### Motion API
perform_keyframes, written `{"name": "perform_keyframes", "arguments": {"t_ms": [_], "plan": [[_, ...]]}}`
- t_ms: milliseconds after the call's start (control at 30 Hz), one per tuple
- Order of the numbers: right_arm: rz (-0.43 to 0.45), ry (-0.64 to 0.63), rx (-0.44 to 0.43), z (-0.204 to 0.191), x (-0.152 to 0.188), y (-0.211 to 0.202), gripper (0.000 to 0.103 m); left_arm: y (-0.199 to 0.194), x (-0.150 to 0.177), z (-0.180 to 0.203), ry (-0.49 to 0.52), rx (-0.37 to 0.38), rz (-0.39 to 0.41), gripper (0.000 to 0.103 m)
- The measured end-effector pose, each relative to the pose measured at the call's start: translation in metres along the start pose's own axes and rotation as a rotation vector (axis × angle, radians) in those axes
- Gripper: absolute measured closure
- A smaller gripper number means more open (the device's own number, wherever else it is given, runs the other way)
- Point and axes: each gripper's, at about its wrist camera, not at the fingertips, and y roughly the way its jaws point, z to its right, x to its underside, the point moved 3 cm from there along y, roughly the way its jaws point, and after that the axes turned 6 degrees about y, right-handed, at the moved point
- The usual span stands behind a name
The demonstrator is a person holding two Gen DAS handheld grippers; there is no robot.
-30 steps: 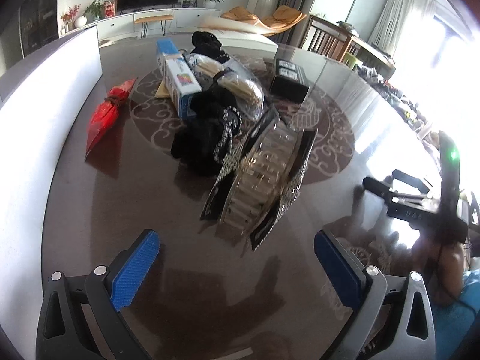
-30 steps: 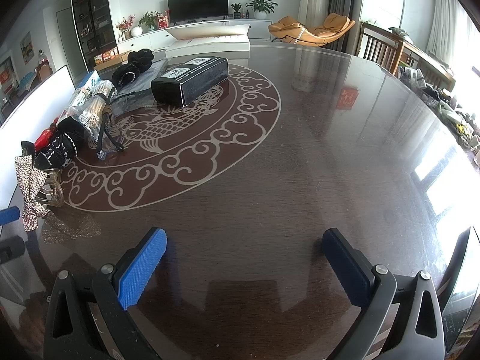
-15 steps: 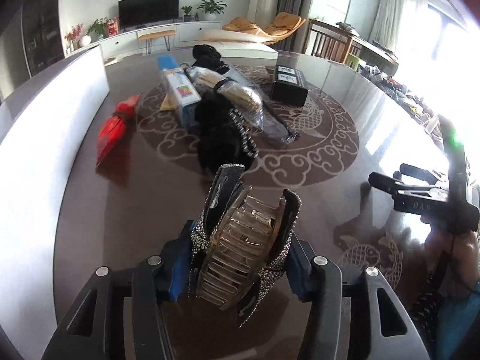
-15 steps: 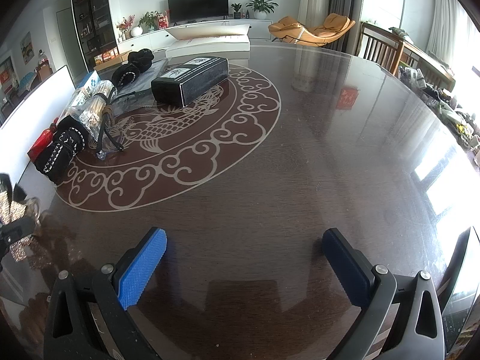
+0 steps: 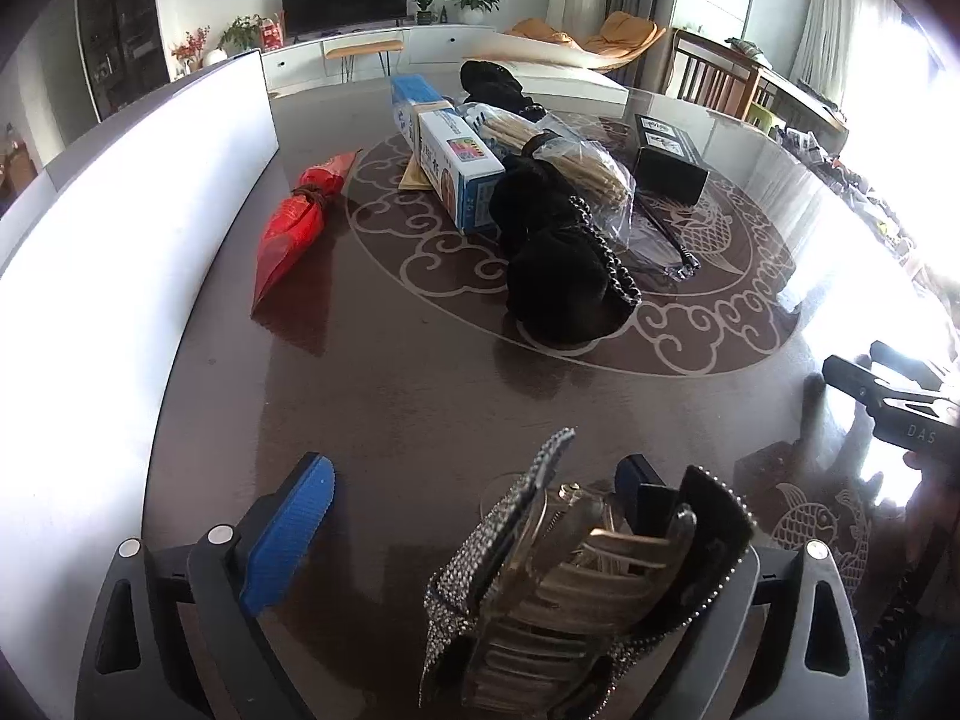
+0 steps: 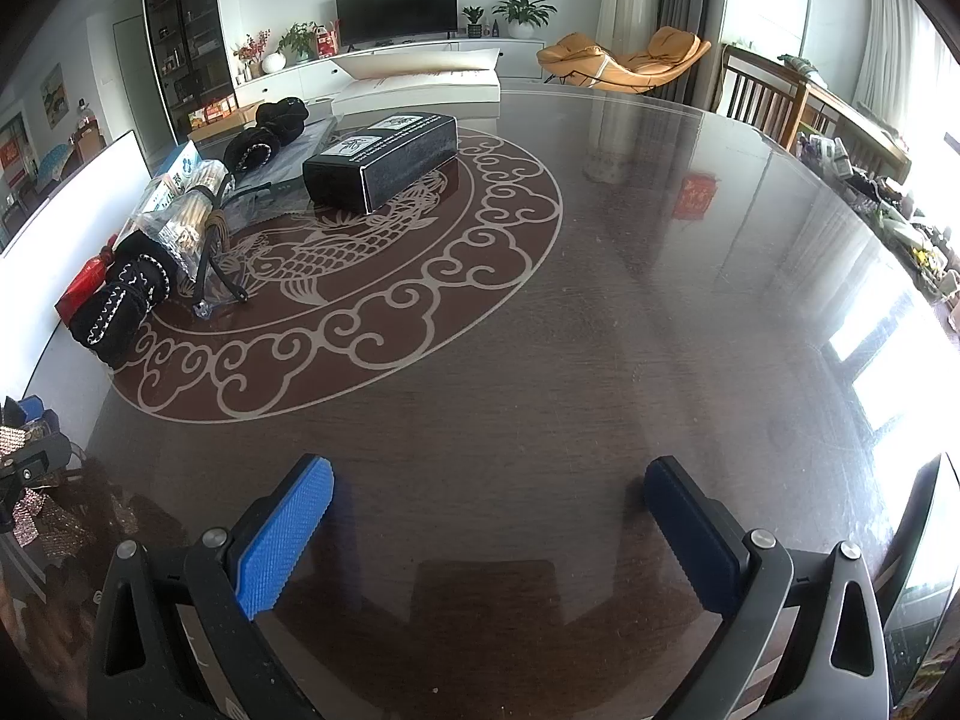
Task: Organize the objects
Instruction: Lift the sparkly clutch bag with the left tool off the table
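A rhinestone bow hair clip (image 5: 576, 594) with a gold claw lies between the jaws of my left gripper (image 5: 474, 474), close against the right finger. The jaws are opening and stand wide; the left blue pad (image 5: 288, 534) is well clear of the clip. My right gripper (image 6: 489, 474) hovers open over bare dark table (image 6: 600, 330) with nothing between its fingers. In the right wrist view the clip (image 6: 15, 438) and left gripper show only at the far left edge.
Toward the table's middle lie a black beaded fabric piece (image 5: 558, 264), a blue-white box (image 5: 450, 162), a clear bag of sticks (image 5: 570, 162), a black box (image 5: 669, 162) and a red packet (image 5: 294, 222). A white panel (image 5: 120, 228) borders the left side.
Half a second ago my left gripper was shut on the hair clip. Its jaws have since spread wide and the clip sits loose between them. The right gripper has not moved.
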Motion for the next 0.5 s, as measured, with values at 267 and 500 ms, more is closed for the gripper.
{"name": "perform_keyframes", "arguments": {"t_ms": [267,500], "plan": [[0.0,-0.001,0.0,0.0003,0.0,0.0003,0.0,0.0036,0.0003,0.0023,0.023,-0.03,-0.005,0.0],[0.0,-0.001,0.0,0.0003,0.0001,-0.0001,0.0,0.0035,0.0001,0.0027,0.023,-0.029,-0.005,0.0]]}}
